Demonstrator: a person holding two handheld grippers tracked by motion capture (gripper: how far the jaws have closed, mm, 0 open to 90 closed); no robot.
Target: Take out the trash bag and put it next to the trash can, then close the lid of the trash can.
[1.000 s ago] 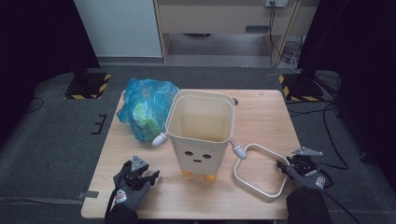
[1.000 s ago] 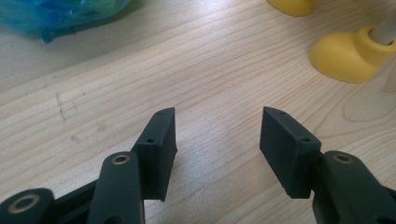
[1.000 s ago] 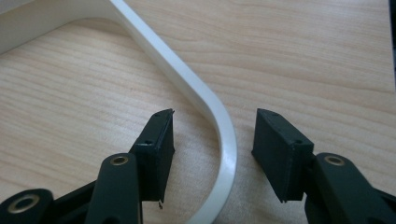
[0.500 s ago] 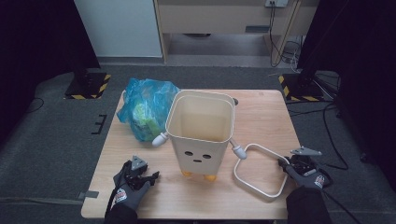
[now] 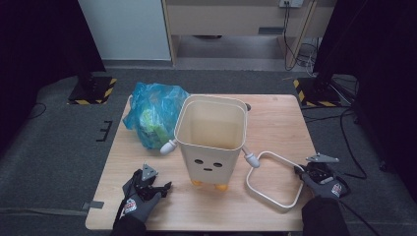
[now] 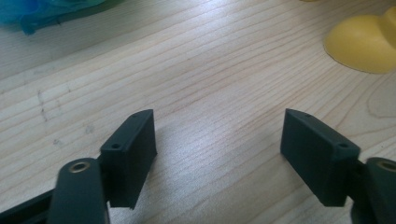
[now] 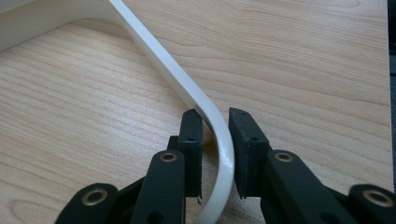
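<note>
A cream bin (image 5: pixel 211 147) with a face, stubby arms and yellow feet (image 6: pixel 359 42) stands upright in the middle of the wooden table (image 5: pixel 275 118). A white rounded-square ring (image 5: pixel 275 157) lies flat to its right. My right gripper (image 5: pixel 301 169) is at the ring's right corner. In the right gripper view the ring (image 7: pixel 177 79) runs between the jaws, and the right gripper (image 7: pixel 215 112) is shut on it. My left gripper (image 5: pixel 160 182) rests low over bare wood, left of the bin's front. In its own view the left gripper (image 6: pixel 219 116) stands open with nothing between its jaws.
A blue plastic bag (image 5: pixel 152 110) with something green inside lies behind and left of the bin, its edge seen as the blue plastic bag (image 6: pixel 37 9). The table's right edge (image 7: pixel 387 93) is close to my right gripper. Dark floor and cables surround the table.
</note>
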